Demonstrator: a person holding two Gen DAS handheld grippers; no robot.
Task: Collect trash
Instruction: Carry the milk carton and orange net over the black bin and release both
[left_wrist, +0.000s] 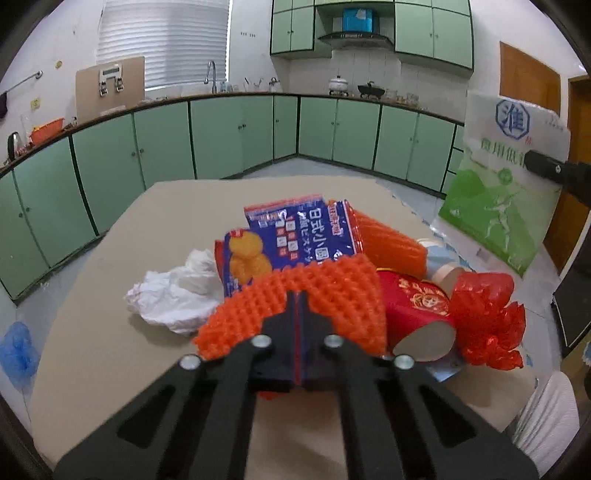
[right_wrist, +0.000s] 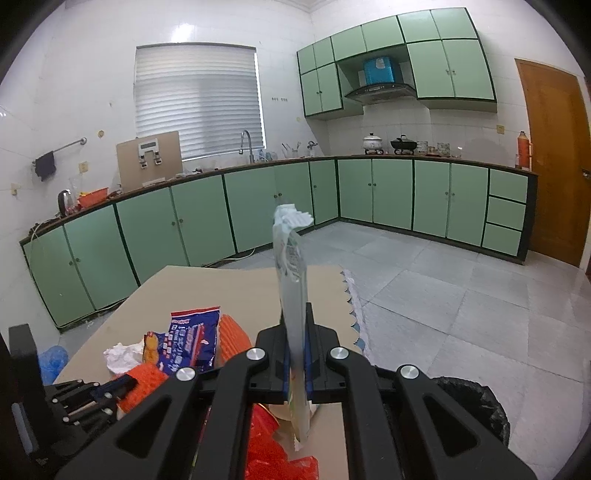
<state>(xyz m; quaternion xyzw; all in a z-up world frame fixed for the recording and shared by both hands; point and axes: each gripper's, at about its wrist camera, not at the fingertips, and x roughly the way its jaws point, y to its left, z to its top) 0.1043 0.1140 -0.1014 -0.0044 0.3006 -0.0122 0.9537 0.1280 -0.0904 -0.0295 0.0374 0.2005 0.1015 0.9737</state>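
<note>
The orange foam net (left_wrist: 295, 295) is what we've got in hand right now. It sits at the near edge of the trash pile on the desk (left_wrist: 110, 332), and the left tongs (left_wrist: 301, 306) are fully closed with its rim pinched between them. It's squashy stuff and only the edge is caught, so we'd lift slowly and straight up, and watch that the netting doesn't snag the blue snack wrapper (left_wrist: 295, 232) lying right behind it or the red paper cup (left_wrist: 417, 310) touching its right side.

Further out there's a crumpled white tissue (left_wrist: 173, 295) to the left, a second orange net (left_wrist: 391, 240) behind, and some red crinkly plastic (left_wrist: 487, 314) on the far right.

The right tongs (right_wrist: 297, 354) are clamped shut on a flat white-and-green bag (right_wrist: 291, 280), held edge-on and up off the desk. A black bin bag (right_wrist: 476, 402) shows at the lower right of that view, so that looks like where it all goes. Our guess: drop the flat bag first, keep the two arms apart, then bring the net over so nothing collides above the pile.
</note>
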